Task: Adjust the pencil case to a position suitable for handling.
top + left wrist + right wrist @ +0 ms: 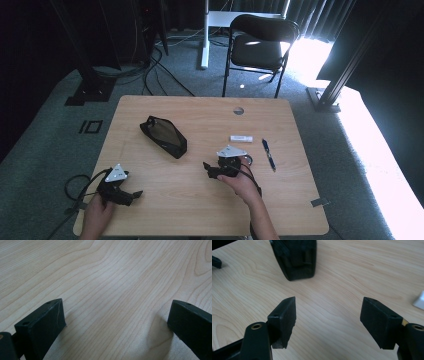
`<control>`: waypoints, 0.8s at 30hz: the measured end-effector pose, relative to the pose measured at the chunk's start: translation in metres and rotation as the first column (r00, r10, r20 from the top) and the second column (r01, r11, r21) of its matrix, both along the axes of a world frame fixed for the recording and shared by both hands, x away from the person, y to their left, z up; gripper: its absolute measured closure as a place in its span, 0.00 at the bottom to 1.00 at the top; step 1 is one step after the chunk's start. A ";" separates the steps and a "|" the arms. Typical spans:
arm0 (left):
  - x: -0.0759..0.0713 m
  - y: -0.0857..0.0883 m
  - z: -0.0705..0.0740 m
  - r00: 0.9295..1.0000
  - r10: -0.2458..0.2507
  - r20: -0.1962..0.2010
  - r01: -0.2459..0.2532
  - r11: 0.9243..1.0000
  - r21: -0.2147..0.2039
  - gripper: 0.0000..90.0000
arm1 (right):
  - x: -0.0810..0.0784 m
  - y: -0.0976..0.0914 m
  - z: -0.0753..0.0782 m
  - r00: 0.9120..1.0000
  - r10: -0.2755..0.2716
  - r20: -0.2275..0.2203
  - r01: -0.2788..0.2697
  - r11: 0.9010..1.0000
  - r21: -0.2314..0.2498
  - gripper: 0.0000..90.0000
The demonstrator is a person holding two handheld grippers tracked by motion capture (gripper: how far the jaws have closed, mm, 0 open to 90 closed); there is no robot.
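On the pale wood-grain table (pixel 200 200), a black wedge-shaped mesh pouch (pixel 163 136) lies flat; the right gripper (pixel 328 315) stands open, holding nothing

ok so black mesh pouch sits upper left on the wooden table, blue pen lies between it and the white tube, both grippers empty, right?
Not quite. In the high view the white tube lies between the black mesh pouch and the blue pen, which is farthest right. Both grippers, left and right, are indeed empty.

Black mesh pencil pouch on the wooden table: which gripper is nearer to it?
Right. The right gripper sits just right of the black mesh pencil pouch, jaws open and empty; the left gripper rests at the table's near left corner, farther off.
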State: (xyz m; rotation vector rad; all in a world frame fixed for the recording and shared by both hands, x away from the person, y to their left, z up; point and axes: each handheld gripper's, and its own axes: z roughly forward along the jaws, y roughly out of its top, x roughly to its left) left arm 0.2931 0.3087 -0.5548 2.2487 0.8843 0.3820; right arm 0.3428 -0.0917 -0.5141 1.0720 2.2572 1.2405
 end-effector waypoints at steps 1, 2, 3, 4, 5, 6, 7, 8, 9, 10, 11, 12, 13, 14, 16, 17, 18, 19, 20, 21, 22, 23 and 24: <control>0.000 0.000 0.000 1.000 0.000 0.000 0.000 1.000 0.000 0.02 | 0.000 0.000 0.000 1.000 0.000 0.000 0.000 1.000 0.000 0.32; 0.000 0.000 0.000 1.000 0.000 0.000 0.000 1.000 0.000 0.02 | 0.001 0.003 0.001 1.000 0.006 0.004 -0.006 1.000 -0.003 0.32; 0.000 0.000 0.000 1.000 0.000 0.000 0.000 1.000 0.000 0.02 | 0.003 0.009 0.003 1.000 0.010 0.009 -0.010 1.000 0.004 0.32; 0.000 0.000 0.000 1.000 0.000 0.000 0.000 1.000 0.000 0.02 | 0.004 0.012 0.004 1.000 0.014 0.011 -0.014 1.000 0.007 0.33; 0.000 0.000 0.000 1.000 0.000 0.000 0.000 1.000 0.000 0.02 | 0.005 0.016 0.004 1.000 0.018 0.014 -0.018 1.000 0.005 0.33; 0.000 0.000 0.000 1.000 0.000 0.000 0.000 1.000 0.000 0.02 | 0.005 0.016 0.004 1.000 0.018 0.014 -0.018 1.000 0.005 0.33; 0.000 0.000 0.000 1.000 0.000 0.000 0.000 1.000 0.000 0.02 | 0.006 0.019 0.005 1.000 0.021 0.013 -0.021 1.000 0.006 0.34; 0.000 0.000 0.000 1.000 0.000 0.000 0.000 1.000 0.000 0.02 | 0.008 0.022 0.006 1.000 0.026 0.013 -0.026 1.000 0.008 0.34; 0.000 0.000 0.000 1.000 0.000 0.000 0.000 1.000 0.000 0.02 | 0.009 0.028 0.007 0.999 0.037 0.014 -0.037 0.999 0.012 0.36; 0.000 0.000 0.000 1.000 0.000 0.000 0.000 1.000 0.000 0.02 | 0.009 0.028 0.007 0.999 0.037 0.014 -0.037 0.999 0.012 0.36; 0.000 0.000 0.000 1.000 0.000 0.000 0.000 1.000 0.000 0.02 | 0.011 0.034 0.010 0.999 0.045 0.023 -0.045 0.999 0.021 0.36; 0.000 0.000 0.000 1.000 0.000 0.000 0.000 1.000 0.000 0.02 | 0.011 0.034 0.010 0.999 0.045 0.023 -0.045 0.999 0.021 0.36; 0.000 0.000 0.000 1.000 -0.001 0.001 0.001 1.000 0.001 0.02 | 0.012 0.037 0.011 0.998 0.052 0.028 -0.053 0.998 0.022 0.37; 0.000 0.000 0.000 1.000 -0.002 0.001 0.002 1.000 0.001 0.02 | 0.013 0.040 0.012 0.998 0.055 0.027 -0.056 0.998 0.026 0.37; 0.000 0.000 0.000 1.000 -0.003 0.001 0.003 1.000 0.001 0.02 | 0.015 0.046 0.013 0.997 0.065 0.030 -0.066 0.998 0.022 0.39; 0.000 0.000 0.000 1.000 -0.002 0.001 0.002 1.000 0.000 0.02 | 0.018 0.051 0.014 0.997 0.068 0.033 -0.069 0.997 0.026 0.40; -0.001 0.000 0.000 1.000 -0.006 0.001 0.006 1.000 0.000 0.02 | 0.019 0.054 0.013 0.997 0.068 0.035 -0.069 0.997 0.024 0.40; -0.001 0.000 0.000 1.000 -0.013 0.001 0.013 1.000 0.001 0.02 | 0.019 0.054 0.013 0.997 0.068 0.035 -0.069 0.997 0.024 0.40; -0.001 -0.001 0.000 1.000 -0.017 0.001 0.017 1.000 0.000 0.02 | 0.020 0.056 0.013 0.997 0.067 0.026 -0.067 0.997 0.028 0.40; -0.001 -0.001 0.000 1.000 -0.019 0.001 0.019 1.000 0.001 0.02 | 0.022 0.058 0.013 0.998 0.066 0.026 -0.066 0.997 0.030 0.40; -0.001 -0.001 0.000 1.000 -0.019 0.001 0.019 1.000 0.001 0.02 | 0.025 0.063 0.013 0.997 0.066 0.028 -0.067 0.997 0.025 0.40; -0.001 -0.001 0.000 1.000 -0.018 0.001 0.018 1.000 -0.001 0.02 | 0.027 0.065 0.013 0.997 0.071 0.031 -0.072 0.997 0.020 0.40; -0.001 -0.001 0.000 1.000 -0.018 0.000 0.018 1.000 0.000 0.02 | 0.029 0.067 0.013 0.997 0.072 0.030 -0.073 0.997 0.021 0.40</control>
